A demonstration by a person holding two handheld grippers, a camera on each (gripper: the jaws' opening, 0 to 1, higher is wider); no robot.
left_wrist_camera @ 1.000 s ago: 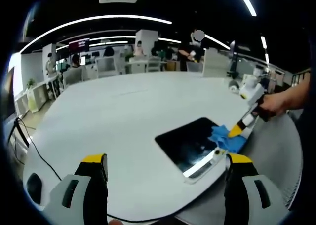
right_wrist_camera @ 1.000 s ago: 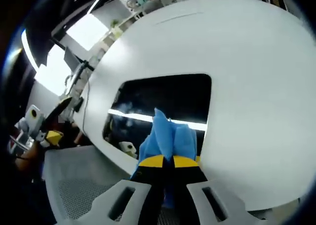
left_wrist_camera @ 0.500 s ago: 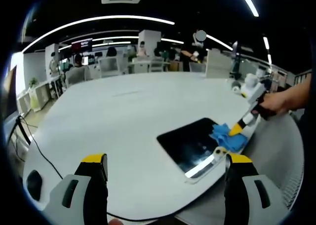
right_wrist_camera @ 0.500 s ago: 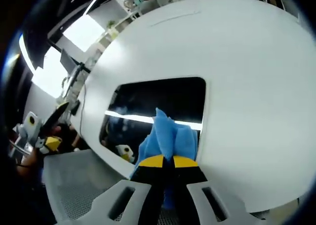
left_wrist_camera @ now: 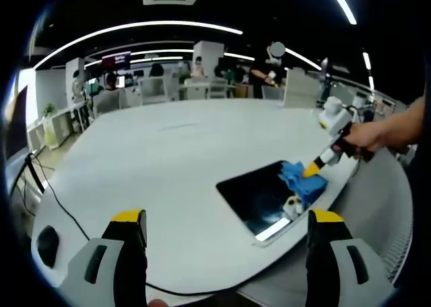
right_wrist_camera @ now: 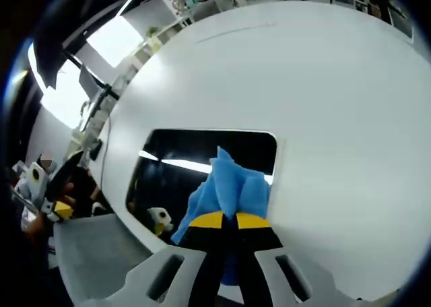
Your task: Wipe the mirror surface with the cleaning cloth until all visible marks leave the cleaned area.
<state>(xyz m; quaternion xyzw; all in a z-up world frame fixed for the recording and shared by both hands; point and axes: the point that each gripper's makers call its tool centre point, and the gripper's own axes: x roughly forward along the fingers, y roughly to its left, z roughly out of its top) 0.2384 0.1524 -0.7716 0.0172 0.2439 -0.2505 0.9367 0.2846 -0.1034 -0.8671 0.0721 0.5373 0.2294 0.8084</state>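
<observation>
Both tongs seen: right [right_wrist_camera: 223,221] pinch cloth [right_wrist_camera: 229,189], covering mirror [right_wrist_camera: 195,162] corner; left [left_wrist_camera: 225,219] wide.

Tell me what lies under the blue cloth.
The cloth, clamped in the right gripper, lies on the dark mirror, near its edge on the white table. Any marks beneath it are covered.

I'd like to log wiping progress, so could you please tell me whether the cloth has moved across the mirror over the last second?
Yes. In the left gripper view the cloth, pinched in the right claw, has slid from the mirror's near corner toward its far edge.
</observation>
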